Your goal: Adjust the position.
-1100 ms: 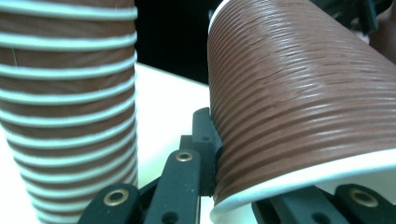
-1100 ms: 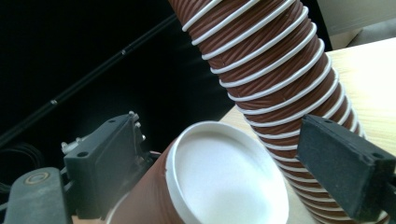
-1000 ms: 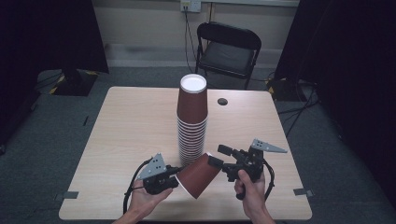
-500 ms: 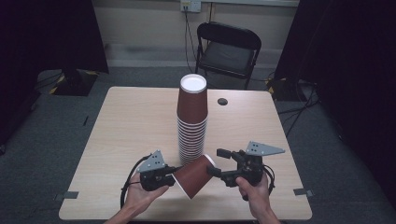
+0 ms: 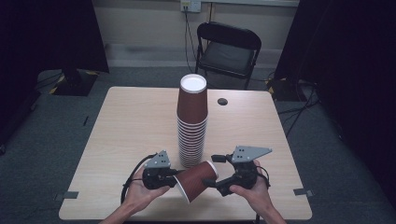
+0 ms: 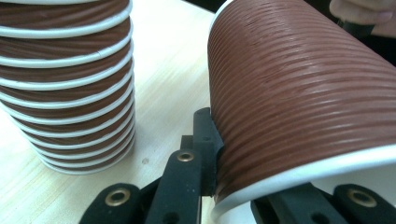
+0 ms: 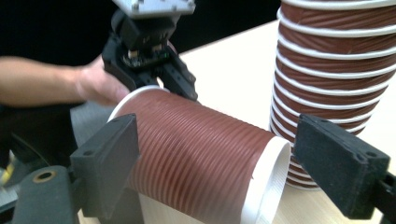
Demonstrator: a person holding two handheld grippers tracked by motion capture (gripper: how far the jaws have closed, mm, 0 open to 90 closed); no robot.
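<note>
Both hands have slid a little toward the counter's near edge since the earlier frames, carrying one loose cup with them. Left tongs [image 5: 173,179] are clamped on the wide rim of that single ribbed brown cup [image 5: 198,178], which lies tilted on its side near the near edge. One tall stack of cups [image 5: 191,122] stands at the counter's [image 5: 126,126] middle, just behind it. Right tongs [image 5: 215,170] straddle the cup's narrow base; their jaws have just been opening, pads clear of it.
</note>
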